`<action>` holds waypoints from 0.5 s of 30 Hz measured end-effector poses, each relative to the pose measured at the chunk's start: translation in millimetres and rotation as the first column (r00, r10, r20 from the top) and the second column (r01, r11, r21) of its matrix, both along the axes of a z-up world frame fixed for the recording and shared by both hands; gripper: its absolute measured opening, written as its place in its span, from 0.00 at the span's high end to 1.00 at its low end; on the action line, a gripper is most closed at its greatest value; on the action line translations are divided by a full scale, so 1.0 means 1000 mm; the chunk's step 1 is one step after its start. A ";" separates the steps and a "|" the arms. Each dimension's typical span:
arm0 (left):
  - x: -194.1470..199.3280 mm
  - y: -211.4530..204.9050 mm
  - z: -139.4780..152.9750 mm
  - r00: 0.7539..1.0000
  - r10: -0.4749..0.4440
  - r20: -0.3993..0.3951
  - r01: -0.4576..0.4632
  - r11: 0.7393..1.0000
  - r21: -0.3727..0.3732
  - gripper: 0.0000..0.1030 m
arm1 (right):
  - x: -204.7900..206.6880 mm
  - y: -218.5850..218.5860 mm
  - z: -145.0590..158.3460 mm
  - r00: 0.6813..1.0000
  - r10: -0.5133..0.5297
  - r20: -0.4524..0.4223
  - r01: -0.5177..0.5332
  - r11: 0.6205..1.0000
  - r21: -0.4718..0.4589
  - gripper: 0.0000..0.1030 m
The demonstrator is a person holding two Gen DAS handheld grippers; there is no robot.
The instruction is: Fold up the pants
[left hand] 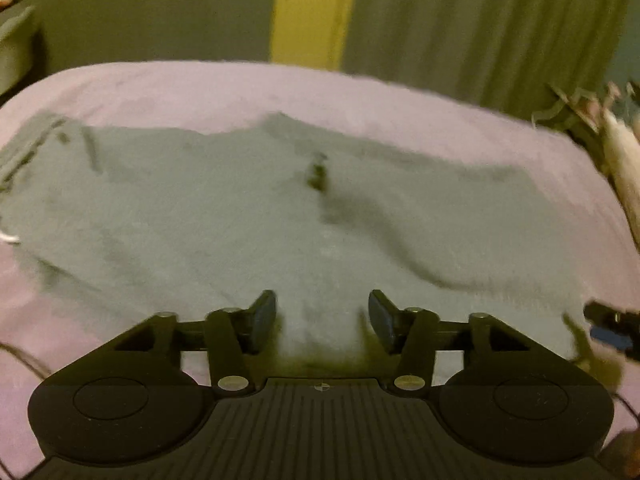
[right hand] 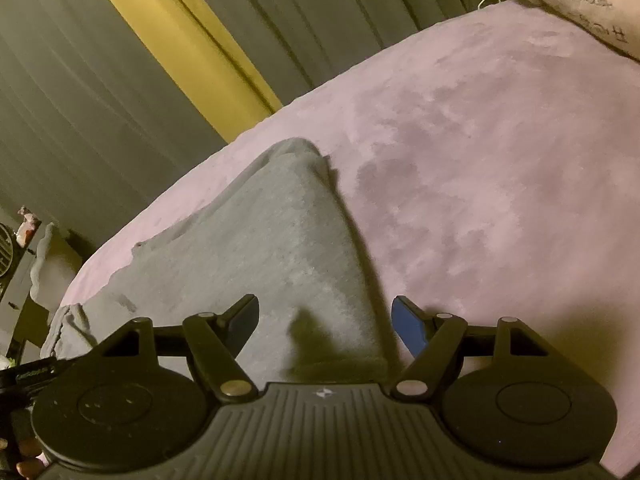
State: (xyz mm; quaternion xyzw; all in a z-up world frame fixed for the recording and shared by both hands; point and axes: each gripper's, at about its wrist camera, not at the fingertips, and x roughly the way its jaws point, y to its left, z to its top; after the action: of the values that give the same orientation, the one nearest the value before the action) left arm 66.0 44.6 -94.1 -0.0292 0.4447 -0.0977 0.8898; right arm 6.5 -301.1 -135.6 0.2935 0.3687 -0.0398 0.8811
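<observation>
Hovering spread and empty over the near edge of the grey pants [left hand: 240,208], the left tool [left hand: 322,316] and right tool [right hand: 324,320] should each pinch both cloth layers before lifting evenly. The pants lie flat on the pink bed [left hand: 240,84], long axis running left to right, waistband apparently at the left end.

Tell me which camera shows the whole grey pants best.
The left wrist view: the pants spread across the pink blanket, waistband to leg, though blurred. The right wrist view shows only one leg running away, sharper.
</observation>
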 end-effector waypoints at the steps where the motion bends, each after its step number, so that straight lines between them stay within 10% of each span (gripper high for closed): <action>1: 0.004 -0.005 -0.007 1.000 -0.012 -0.025 0.013 1.000 0.009 0.74 | 0.000 0.002 0.000 1.000 0.005 -0.001 -0.005 1.000 -0.006 0.28; 5: 0.005 -0.012 -0.020 1.000 -0.003 -0.026 0.006 0.996 0.094 0.88 | 0.001 0.009 0.002 1.000 0.027 0.000 -0.027 0.999 -0.023 0.28; 15: -0.001 0.011 -0.010 0.997 0.049 -0.058 -0.047 0.998 0.035 0.94 | 0.005 0.012 0.007 1.000 0.021 0.007 -0.021 0.999 -0.037 0.28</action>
State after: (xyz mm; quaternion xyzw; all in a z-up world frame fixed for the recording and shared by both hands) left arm 65.4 55.5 -104.1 -0.0277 0.4713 -0.0678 0.8789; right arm 11.0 -288.6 -128.7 0.2735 0.3679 -0.0362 0.8880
